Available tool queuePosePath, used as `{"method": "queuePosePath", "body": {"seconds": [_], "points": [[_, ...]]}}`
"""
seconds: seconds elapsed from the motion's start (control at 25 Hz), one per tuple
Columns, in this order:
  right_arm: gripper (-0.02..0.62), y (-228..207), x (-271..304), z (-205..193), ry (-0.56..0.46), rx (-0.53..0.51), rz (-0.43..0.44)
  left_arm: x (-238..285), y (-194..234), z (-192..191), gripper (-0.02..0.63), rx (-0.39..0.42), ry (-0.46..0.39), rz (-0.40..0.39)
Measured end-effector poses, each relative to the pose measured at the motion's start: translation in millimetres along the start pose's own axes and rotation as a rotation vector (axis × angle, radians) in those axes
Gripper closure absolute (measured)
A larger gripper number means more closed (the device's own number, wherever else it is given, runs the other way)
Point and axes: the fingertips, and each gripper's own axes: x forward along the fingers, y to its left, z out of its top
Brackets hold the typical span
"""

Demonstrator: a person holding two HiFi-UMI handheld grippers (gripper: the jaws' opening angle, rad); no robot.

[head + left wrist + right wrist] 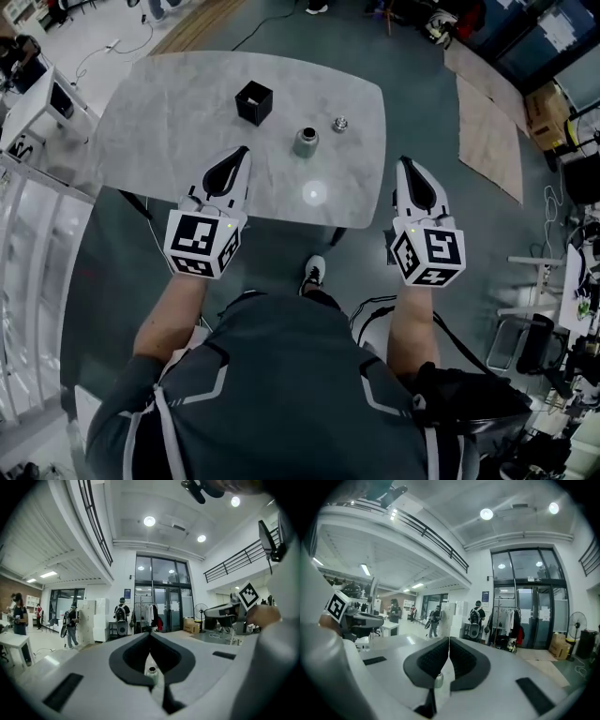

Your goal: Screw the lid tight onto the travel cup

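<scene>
Pale table (159, 131), black box (253, 102), travel cup (306, 142), small piece, perhaps the lid (339, 124)

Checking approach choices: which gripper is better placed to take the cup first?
Probably left. The left gripper, shut and empty, sits nearer the travel cup; the right gripper is nearer the lid.

No legible text, label or number anywhere.

Head view: high above the table (169, 122), at its near edge, facing steeply down. 2 gripper views: low at that edge, level across the table, sharing glass doors (159, 597) beyond it.
</scene>
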Motion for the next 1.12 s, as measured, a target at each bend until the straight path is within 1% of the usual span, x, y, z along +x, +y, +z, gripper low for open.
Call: {"method": "queuePosePath", "body": {"seconds": [0.36,0.56,0.68,0.84,0.92,1.0,1.12], "points": [[0.568,-80.6,60.0,-3.1,-0.035,-0.001,0.112,94.3,-24.1,6.3,0.597,0.012,0.024,0.049],[0.568,-105.3,85.0,-9.1,-0.052,0.015,0.193,123.6,-27.2,3.9,0.597,0.013,0.054,0.104],[0.568,-114.0,104.4,-15.6,-0.042,0.012,0.223,136.8,-25.7,0.5,0.597,0.011,0.063,0.105],[0.566,-116.6,133.7,-37.8,0.013,0.023,0.240,151.5,-15.5,-21.3,0.595,0.009,0.104,0.102],[0.565,-116.1,149.5,-48.1,0.042,0.019,0.238,160.6,-8.9,-37.0,0.595,0.007,0.136,0.079],[0.565,-114.7,164.3,-59.0,0.064,0.018,0.231,170.9,-3.0,-56.6,0.595,-0.004,0.170,0.045],[0.565,-110.6,181.1,-80.9,0.111,0.017,0.230,181.4,2.1,-92.2,0.592,-0.021,0.211,0.022]]}}
